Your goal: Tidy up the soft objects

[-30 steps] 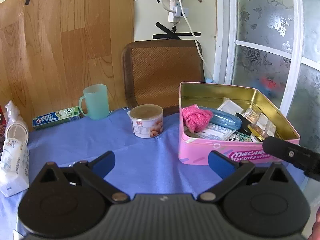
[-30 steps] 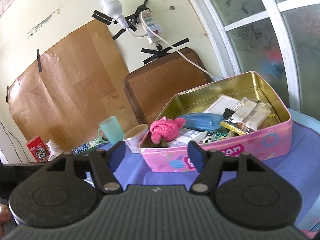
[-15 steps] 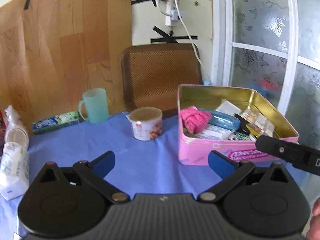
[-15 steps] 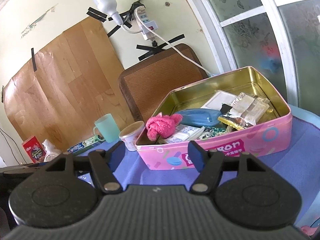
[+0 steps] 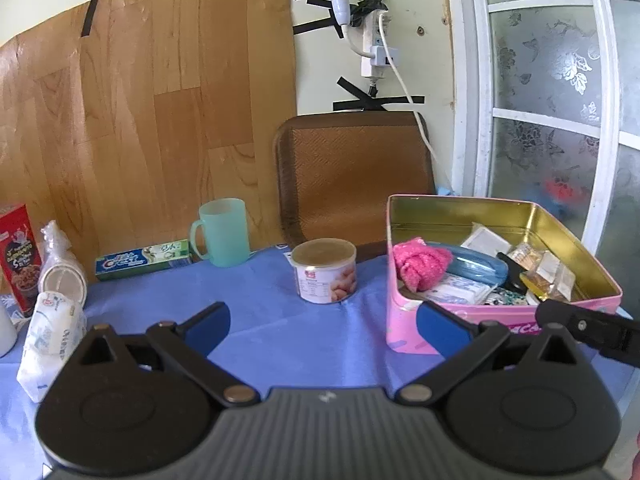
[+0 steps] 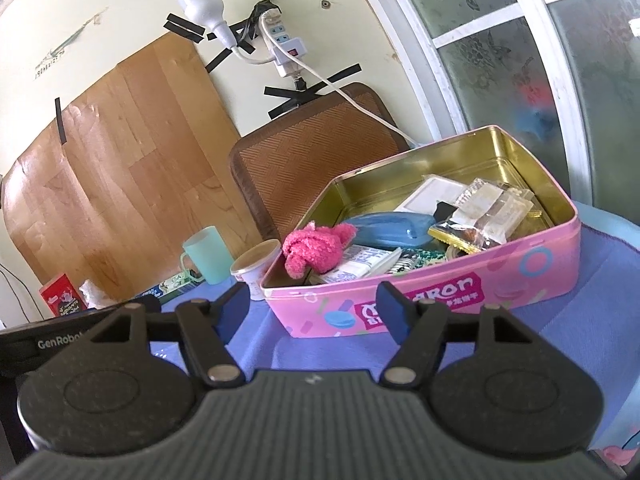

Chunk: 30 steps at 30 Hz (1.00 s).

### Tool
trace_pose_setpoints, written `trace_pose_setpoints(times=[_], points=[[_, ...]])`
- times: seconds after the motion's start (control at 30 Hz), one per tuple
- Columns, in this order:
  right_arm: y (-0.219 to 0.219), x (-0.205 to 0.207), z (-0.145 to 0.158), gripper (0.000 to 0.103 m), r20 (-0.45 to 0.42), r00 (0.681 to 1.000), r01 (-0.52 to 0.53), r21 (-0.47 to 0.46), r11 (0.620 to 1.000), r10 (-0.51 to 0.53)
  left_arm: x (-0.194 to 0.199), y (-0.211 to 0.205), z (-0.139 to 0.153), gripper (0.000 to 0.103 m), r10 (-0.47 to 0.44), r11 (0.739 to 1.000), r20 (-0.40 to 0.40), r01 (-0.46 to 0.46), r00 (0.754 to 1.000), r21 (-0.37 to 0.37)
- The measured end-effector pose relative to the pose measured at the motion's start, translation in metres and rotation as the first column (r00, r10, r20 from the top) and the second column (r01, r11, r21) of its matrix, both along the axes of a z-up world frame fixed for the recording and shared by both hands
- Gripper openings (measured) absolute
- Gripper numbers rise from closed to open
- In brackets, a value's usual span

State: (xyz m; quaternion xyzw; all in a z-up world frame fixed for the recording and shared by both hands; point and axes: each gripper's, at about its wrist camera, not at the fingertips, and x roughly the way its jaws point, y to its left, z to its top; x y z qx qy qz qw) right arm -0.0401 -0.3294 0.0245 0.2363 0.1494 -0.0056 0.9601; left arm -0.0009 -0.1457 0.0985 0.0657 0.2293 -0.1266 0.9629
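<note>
A pink biscuit tin (image 5: 404, 328) (image 6: 520, 280) stands on the blue cloth at the right, lid off. Inside lie a fluffy pink cloth (image 5: 420, 266) (image 6: 316, 248) at its near left corner, a blue case (image 5: 476, 266) (image 6: 392, 228) and several packets. A white tissue pack (image 5: 52, 336) lies on the cloth at the far left. My left gripper (image 5: 322, 330) hovers open over the cloth, nothing between its fingers. My right gripper (image 6: 316, 304) is open just in front of the tin, empty; one of its black fingers (image 5: 588, 330) shows at the right in the left wrist view.
On the cloth stand a small can (image 5: 324, 270) (image 6: 256, 266), a green mug (image 5: 222, 232) (image 6: 208, 254), a toothpaste box (image 5: 142, 260), a red carton (image 5: 18, 252) and bagged cups (image 5: 60, 268). A brown woven mat (image 5: 356, 176) leans on the wall. A window frame (image 5: 472, 80) bounds the right.
The left wrist view has tipped upward a little, so the table objects sit lower in the frame. The right wrist view is nearly unchanged. Both grippers stay open and empty.
</note>
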Motion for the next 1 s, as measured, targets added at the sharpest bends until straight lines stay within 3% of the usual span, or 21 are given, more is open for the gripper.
trace_pose_setpoints(times=[0.43,0.73,1.0], points=[[0.000,0.001,-0.002,0.072,-0.009,1.000,0.003,0.001,1.000,-0.003,0.006,-0.001,-0.007,0.103,-0.037,0.999,-0.079,0.037,0.996,-0.010],[0.000,0.002,-0.003,0.073,-0.013,1.000,0.004,0.001,1.000,-0.004,0.004,-0.007,-0.011,0.103,-0.049,0.998,-0.078,0.051,0.996,0.026],[0.000,0.003,-0.006,0.075,-0.013,1.000,0.008,-0.003,1.000,-0.008,0.001,-0.008,-0.011,0.103,-0.102,0.995,-0.063,0.103,0.993,0.010]])
